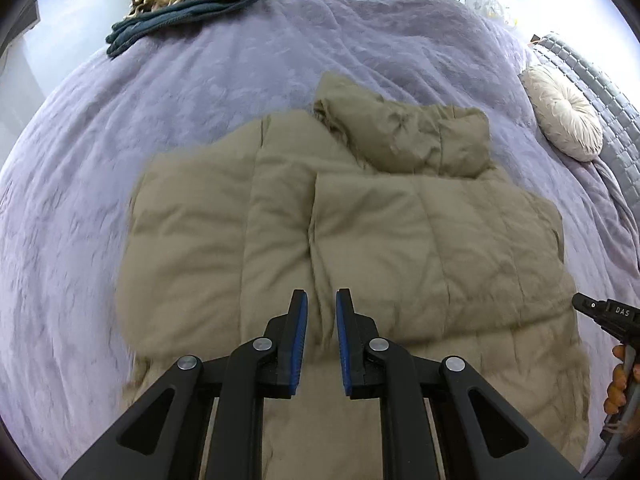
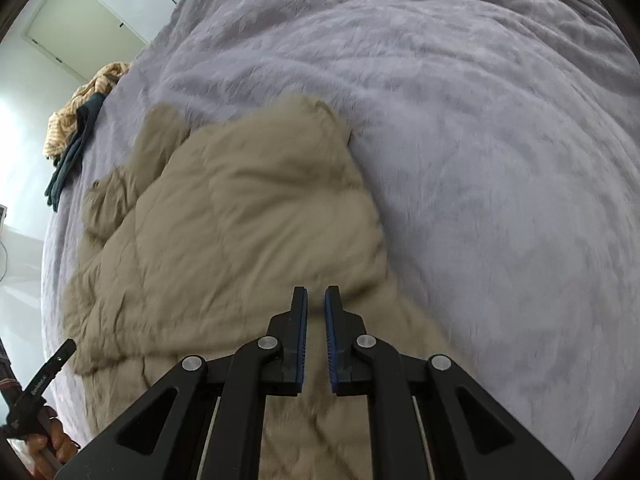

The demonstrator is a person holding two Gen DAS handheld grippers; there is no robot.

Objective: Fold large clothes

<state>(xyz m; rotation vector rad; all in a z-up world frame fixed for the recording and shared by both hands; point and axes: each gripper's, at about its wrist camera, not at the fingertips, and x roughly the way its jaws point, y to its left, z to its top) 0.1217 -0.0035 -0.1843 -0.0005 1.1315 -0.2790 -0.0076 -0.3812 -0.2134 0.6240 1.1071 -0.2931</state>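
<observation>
A large tan puffer jacket (image 1: 340,232) lies on the purple bedspread (image 1: 120,128), sleeves folded in over the body and its hood (image 1: 404,136) at the far end. My left gripper (image 1: 322,300) hovers over the jacket's near middle, jaws slightly apart and holding nothing. The jacket also shows in the right wrist view (image 2: 240,220). My right gripper (image 2: 316,294) hovers over the jacket's near right edge, jaws narrowly apart and empty. Each gripper appears at the edge of the other's view, hand-held.
A pile of dark teal and striped tan clothes (image 1: 192,4) lies at the bed's far left corner. A round cream cushion (image 1: 564,112) sits at the right by the grey quilted headboard (image 1: 592,76). The bedspread (image 2: 480,160) stretches to the right of the jacket.
</observation>
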